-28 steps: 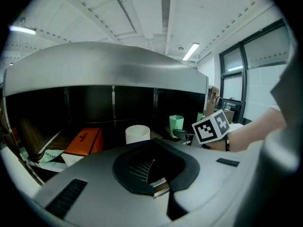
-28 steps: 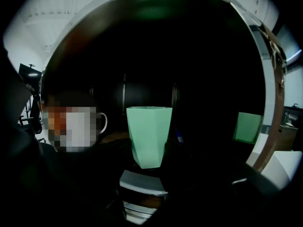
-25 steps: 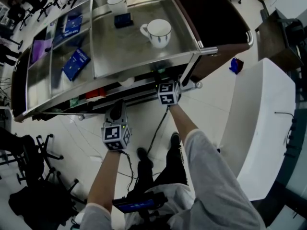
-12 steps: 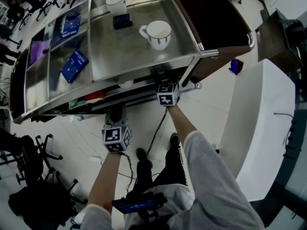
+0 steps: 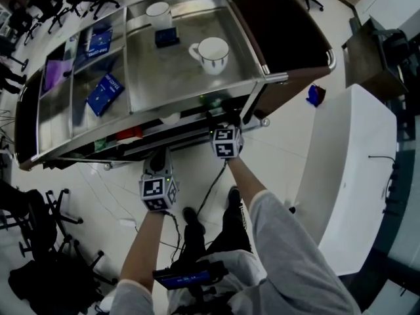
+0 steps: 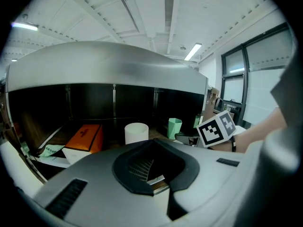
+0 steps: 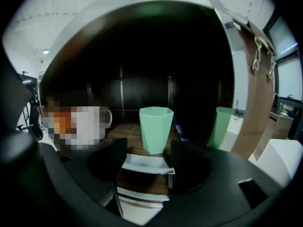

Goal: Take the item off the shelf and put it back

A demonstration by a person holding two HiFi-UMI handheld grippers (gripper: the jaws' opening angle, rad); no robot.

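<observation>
A pale green hexagonal cup stands upright on the cart's dark lower shelf. My right gripper faces it from just in front. Its jaws have just been opening and now stand wide, one on either side of the cup's base, and the pads are off it. In the head view only its marker cube shows, the jaws being hidden under the steel top. My left gripper hangs outside the cart to the left, jaws together and empty. From its view the green cup stands beside the right gripper's cube.
On the lower shelf are a white cup, an orange box and papers. The steel top carries a white mug, a second white cup and blue packets. A white counter stands at the right.
The head view has slid a little down and left. Both grippers stand against the cart much as before.
</observation>
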